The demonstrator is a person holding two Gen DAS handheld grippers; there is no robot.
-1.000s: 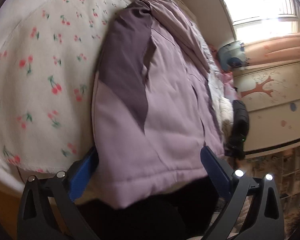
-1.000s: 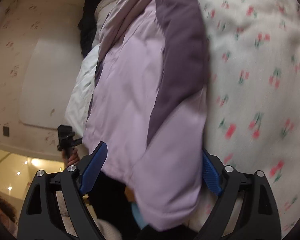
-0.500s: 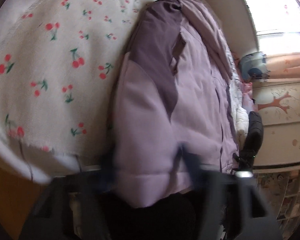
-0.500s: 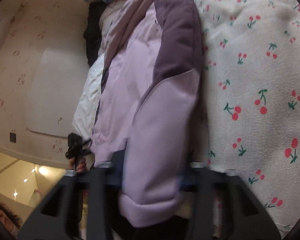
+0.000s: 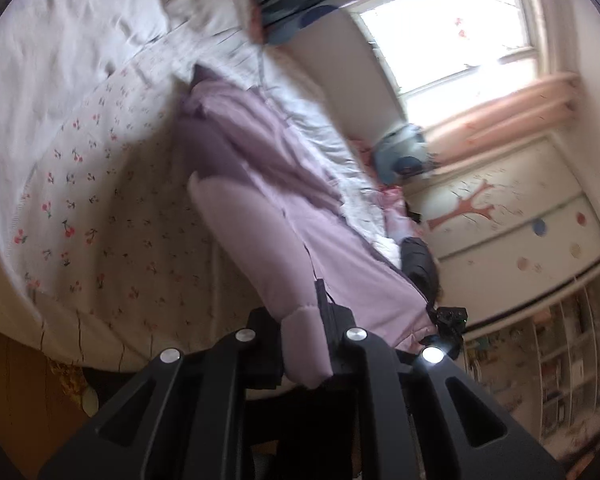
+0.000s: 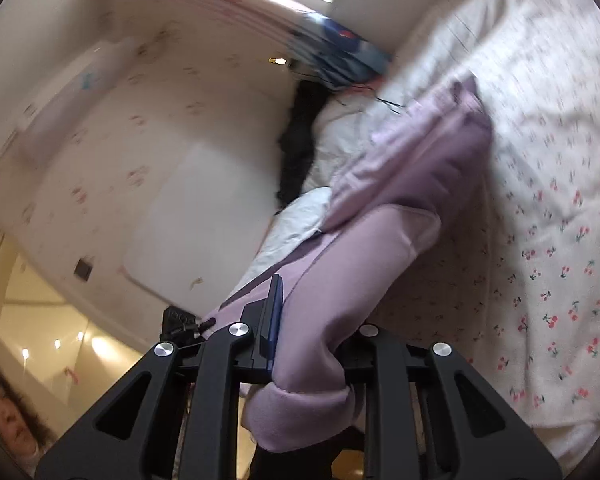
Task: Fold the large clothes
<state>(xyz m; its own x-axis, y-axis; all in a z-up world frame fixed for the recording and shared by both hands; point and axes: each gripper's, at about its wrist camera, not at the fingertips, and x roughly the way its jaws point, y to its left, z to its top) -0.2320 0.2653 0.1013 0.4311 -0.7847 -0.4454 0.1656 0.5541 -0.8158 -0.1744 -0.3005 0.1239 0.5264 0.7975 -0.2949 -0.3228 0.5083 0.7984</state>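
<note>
Fig.: my left fingers [image 5: 305,344] & right fingers [image 6: 312,344] each clenched on the hem of the lilac jacket [image 5: 284,208] at the bed [image 5: 112,280]'s near edge, prob. to fold hem toward collar. Left view adds window [image 5: 452,28]; right view, a person's head by the wall.

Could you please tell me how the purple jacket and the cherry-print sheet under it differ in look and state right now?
The purple jacket is plain two-tone purple and padded; the cherry-print sheet is thin white cloth dotted with red cherries. The jacket's near end is pinched in both grippers' jaws, while the sheet lies flat and untouched. Both are on the bed.
</note>
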